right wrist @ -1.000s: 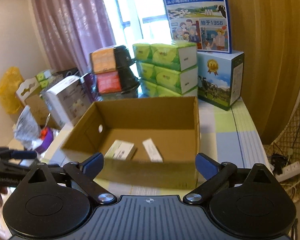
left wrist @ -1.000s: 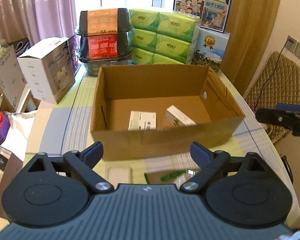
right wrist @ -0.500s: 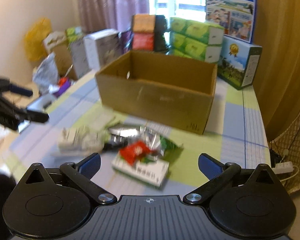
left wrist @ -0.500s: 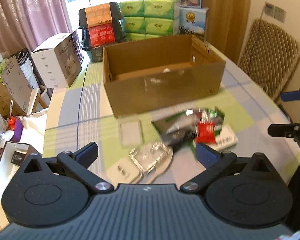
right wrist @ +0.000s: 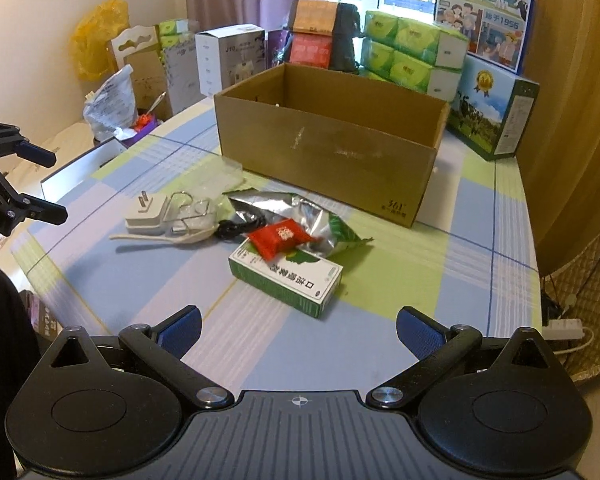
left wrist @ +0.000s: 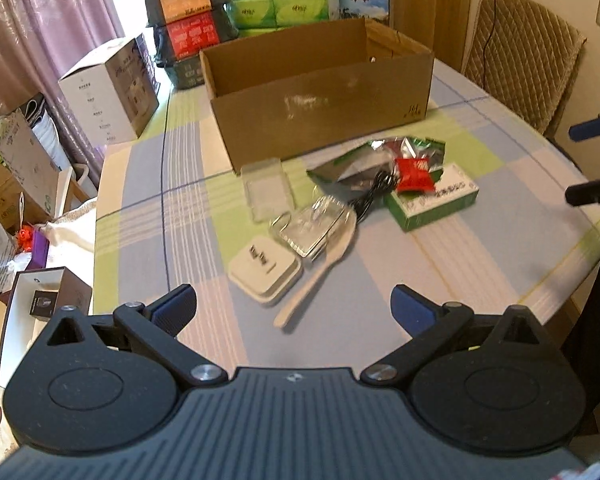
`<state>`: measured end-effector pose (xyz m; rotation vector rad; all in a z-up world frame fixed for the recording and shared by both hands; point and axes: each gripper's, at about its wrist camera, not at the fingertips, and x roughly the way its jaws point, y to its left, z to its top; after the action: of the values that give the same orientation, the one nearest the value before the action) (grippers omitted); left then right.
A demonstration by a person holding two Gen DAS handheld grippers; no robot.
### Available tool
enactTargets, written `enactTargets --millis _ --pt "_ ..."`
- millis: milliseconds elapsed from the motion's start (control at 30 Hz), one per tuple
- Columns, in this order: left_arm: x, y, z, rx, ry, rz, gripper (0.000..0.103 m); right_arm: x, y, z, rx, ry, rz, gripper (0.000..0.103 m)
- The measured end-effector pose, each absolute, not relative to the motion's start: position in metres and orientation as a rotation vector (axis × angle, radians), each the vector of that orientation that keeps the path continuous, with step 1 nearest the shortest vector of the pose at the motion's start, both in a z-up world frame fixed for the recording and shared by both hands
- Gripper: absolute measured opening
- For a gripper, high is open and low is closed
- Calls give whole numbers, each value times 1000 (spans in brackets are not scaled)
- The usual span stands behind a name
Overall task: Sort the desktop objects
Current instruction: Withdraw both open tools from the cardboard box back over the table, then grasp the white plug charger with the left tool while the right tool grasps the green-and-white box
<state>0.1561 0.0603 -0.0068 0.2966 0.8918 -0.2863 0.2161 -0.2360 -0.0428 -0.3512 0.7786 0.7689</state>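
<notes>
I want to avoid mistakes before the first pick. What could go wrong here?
The red packet lies on the green box; lifting the box may spill it. The black cable runs under the foil bag and may drag it. The spoon lies partly under the clear case.

The counter (right wrist: 480, 216) is wearing a checked cloth of pale blue, light green and cream with thin dark lines. The cardboard box (right wrist: 332, 160) is showing plain brown. A red sachet (right wrist: 280, 238) is lying on a green and white carton (right wrist: 288, 276), beside a silver and green foil bag (right wrist: 300, 216). The plug (left wrist: 265, 266) and spoon (left wrist: 316, 276) are looking white, the cable (left wrist: 374, 196) black, and the tissue packs (right wrist: 412, 56) bright green.
</notes>
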Motion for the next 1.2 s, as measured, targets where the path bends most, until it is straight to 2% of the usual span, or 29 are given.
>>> enactTargets --millis 400,1200 --pt "170 74 -28 306 932 -299 102 229 -233 -60 -394 812 782 101" --pt "250 85 -83 399 988 -386 101 307 -188 -116 -496 897 891 101"
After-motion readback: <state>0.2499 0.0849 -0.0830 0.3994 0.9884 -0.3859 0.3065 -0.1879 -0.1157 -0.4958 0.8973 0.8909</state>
